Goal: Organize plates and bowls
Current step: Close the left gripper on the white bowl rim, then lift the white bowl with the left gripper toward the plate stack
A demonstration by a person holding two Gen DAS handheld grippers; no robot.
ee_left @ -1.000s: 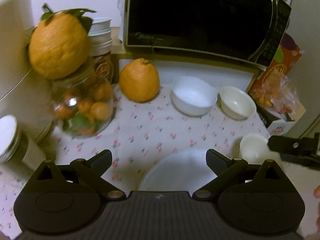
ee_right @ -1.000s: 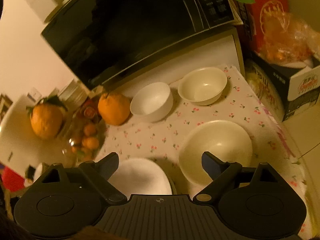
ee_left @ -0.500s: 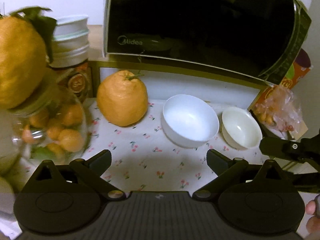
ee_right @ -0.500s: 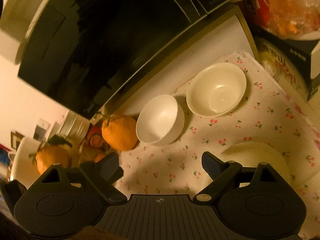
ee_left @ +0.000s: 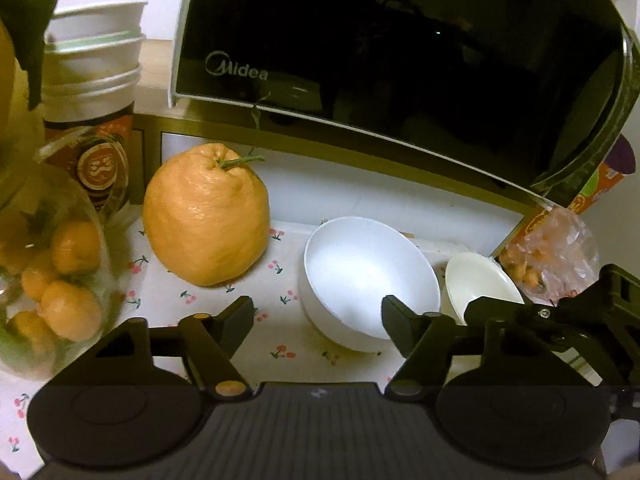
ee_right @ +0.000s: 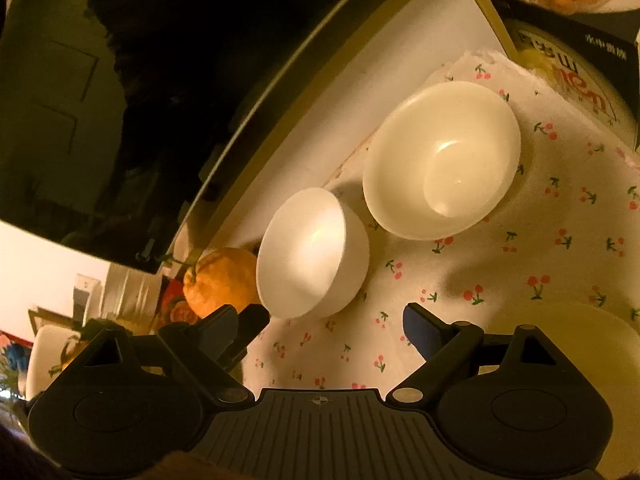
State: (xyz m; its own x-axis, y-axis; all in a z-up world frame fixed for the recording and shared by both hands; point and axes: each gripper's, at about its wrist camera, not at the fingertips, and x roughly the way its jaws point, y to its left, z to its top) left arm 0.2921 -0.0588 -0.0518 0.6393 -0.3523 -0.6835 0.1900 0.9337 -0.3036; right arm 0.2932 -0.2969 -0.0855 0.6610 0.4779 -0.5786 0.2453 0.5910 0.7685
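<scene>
A white deep bowl point(ee_left: 370, 276) stands on the cherry-print cloth below the microwave, with a cream bowl point(ee_left: 476, 284) to its right. Both show in the right wrist view: the white bowl point(ee_right: 312, 254) and the cream bowl point(ee_right: 442, 158). A cream plate point(ee_right: 576, 340) lies at the lower right. My left gripper point(ee_left: 318, 320) is open and empty, its right finger in front of the white bowl's near rim. My right gripper point(ee_right: 336, 326) is open and empty, just short of the white bowl; it also shows at the right of the left wrist view point(ee_left: 560, 316).
A black Midea microwave point(ee_left: 400, 48) overhangs the bowls. A large orange citrus point(ee_left: 206, 216) sits left of the white bowl. A glass jar of small oranges point(ee_left: 52, 264) and stacked paper cups point(ee_left: 96, 72) stand at left. A box and a bag of fruit point(ee_left: 552, 248) stand at right.
Both grippers have moved forward toward the two bowls, which now look larger and closer. The plates near the front have dropped out of the left view. Both stay open.
</scene>
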